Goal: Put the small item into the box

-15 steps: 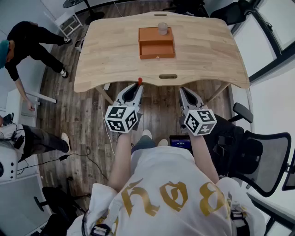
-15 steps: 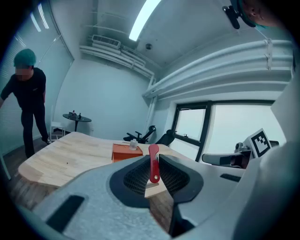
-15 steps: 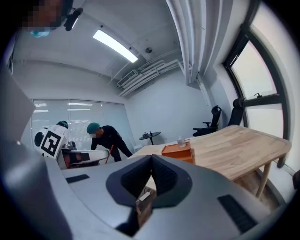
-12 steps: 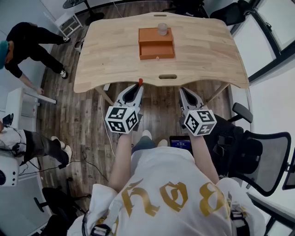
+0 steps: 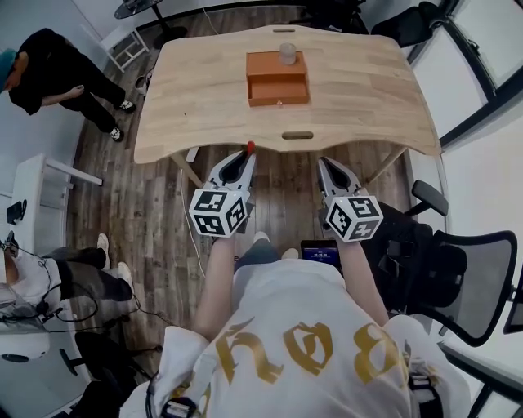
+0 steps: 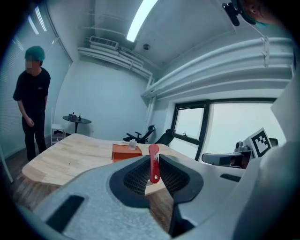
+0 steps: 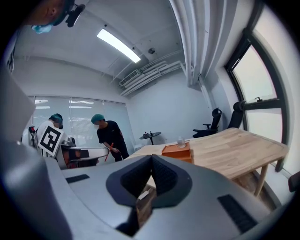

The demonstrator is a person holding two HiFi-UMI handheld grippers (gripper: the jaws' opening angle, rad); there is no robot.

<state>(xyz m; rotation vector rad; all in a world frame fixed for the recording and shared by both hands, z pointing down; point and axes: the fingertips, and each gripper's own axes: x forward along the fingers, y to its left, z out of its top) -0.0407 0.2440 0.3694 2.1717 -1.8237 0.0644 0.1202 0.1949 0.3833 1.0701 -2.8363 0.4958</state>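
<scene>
An orange box [image 5: 278, 67] with a drawer pulled out at its front stands on the far middle of the wooden table [image 5: 196, 98]. A small clear jar [image 5: 288, 51] sits on top of the box. My left gripper [image 5: 248, 154] hangs just short of the table's near edge, shut on a small red item [image 5: 249, 147] that sticks up between its tips [image 6: 153, 163]. My right gripper [image 5: 322, 161] is level with it, shut with nothing in it [image 7: 151, 158]. Both gripper views show the box [image 6: 126, 152] [image 7: 177, 152] well ahead.
A person in black [image 5: 57, 73] stands left of the table, and another person [image 5: 49, 273] is low at the left. A black office chair [image 5: 458, 277] is at my right, and more chairs [image 5: 409, 20] stand beyond the table. Wooden floor lies below the grippers.
Both grippers have stayed almost still. The person in black at the left has stepped and straightened, and the person at lower left has shifted.
</scene>
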